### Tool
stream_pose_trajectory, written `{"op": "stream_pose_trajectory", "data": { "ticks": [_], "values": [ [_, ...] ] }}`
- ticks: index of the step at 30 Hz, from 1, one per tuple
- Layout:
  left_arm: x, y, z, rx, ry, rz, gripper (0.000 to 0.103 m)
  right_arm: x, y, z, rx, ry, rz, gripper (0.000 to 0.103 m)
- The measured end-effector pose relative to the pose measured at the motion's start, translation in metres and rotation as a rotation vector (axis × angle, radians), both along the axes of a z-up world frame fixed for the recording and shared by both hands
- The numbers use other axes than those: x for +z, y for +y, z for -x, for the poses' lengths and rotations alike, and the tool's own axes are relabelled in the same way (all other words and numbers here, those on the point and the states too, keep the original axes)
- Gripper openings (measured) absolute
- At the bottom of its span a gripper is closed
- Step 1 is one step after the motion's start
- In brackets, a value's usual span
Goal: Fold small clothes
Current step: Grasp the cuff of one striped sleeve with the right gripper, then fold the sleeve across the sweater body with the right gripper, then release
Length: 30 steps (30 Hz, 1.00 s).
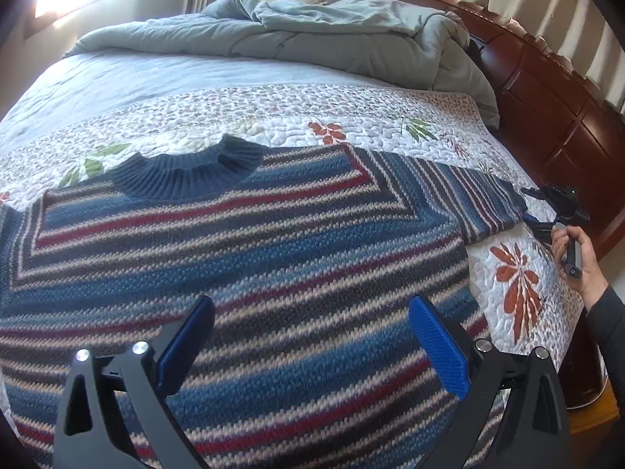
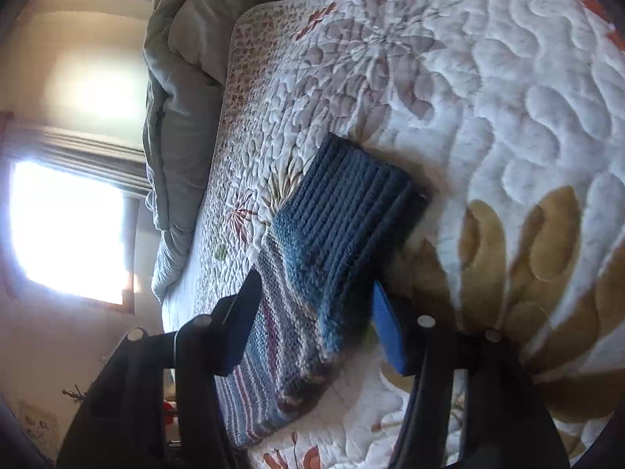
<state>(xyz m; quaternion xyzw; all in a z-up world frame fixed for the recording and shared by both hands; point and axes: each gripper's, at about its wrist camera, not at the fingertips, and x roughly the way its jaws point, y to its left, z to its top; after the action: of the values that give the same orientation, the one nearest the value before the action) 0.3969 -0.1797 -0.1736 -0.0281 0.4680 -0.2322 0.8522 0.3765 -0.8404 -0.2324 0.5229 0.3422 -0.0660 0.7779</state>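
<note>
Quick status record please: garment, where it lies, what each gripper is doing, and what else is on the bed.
garment: striped sweater, spread flat, navy ribbed collar at the far edge
surface: floral quilt on the bed
left gripper: open, over the sweater body, holding nothing
right gripper: open, fingers astride the sleeve near its navy ribbed cuff, not yet closed
right hand: at the sleeve end, near the bed's right edge
also on bed: grey duvet, bunched at the far side
folds done: none visible
</note>
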Motion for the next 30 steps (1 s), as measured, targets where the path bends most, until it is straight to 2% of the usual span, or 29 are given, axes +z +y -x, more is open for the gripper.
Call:
{"op": "stream_pose_trajectory", "data": {
  "ticks": [1,2,3,4,8,11,17,20,24,26,30],
  "values": [
    [-0.001,-0.002,-0.006,0.0,0.006,0.011,0.099,0.001,0.002,-0.003,0.012,0.01,0.013,0.038],
    [-0.002,-0.003,-0.012,0.002,0.014,0.022,0.099,0.002,0.003,-0.008,0.021,0.015,0.021,0.03],
    [-0.004,-0.004,-0.021,0.015,0.027,0.031,0.099,0.003,0.005,-0.01,0.024,0.016,0.025,0.016],
    [-0.006,-0.004,-0.029,0.027,0.038,0.04,0.099,0.006,0.007,-0.013,0.028,0.016,0.032,0.014],
    [-0.018,-0.003,-0.056,0.054,0.097,0.051,0.099,0.036,0.029,-0.022,0.06,-0.016,0.128,0.013],
    [-0.023,0.007,-0.068,0.07,0.148,0.084,0.099,0.077,0.07,-0.032,0.125,-0.06,0.251,0.012],
    [-0.006,0.04,-0.067,0.088,0.133,0.098,0.099,0.151,0.199,-0.063,0.297,-0.113,0.558,0.012],
    [0.007,0.062,-0.064,0.104,0.121,0.122,0.099,0.173,0.289,-0.077,0.394,-0.112,0.797,0.012],
    [0.027,0.101,-0.06,0.121,0.083,0.141,0.099,0.174,0.396,-0.082,0.528,-0.13,1.003,0.012],
    [0.032,0.122,-0.058,0.141,0.075,0.153,0.099,0.161,0.464,-0.085,0.618,-0.126,1.113,0.012],
    [0.033,0.164,-0.056,0.202,0.08,0.178,0.099,0.117,0.562,-0.089,0.784,-0.087,1.232,0.011]
  ]
}}
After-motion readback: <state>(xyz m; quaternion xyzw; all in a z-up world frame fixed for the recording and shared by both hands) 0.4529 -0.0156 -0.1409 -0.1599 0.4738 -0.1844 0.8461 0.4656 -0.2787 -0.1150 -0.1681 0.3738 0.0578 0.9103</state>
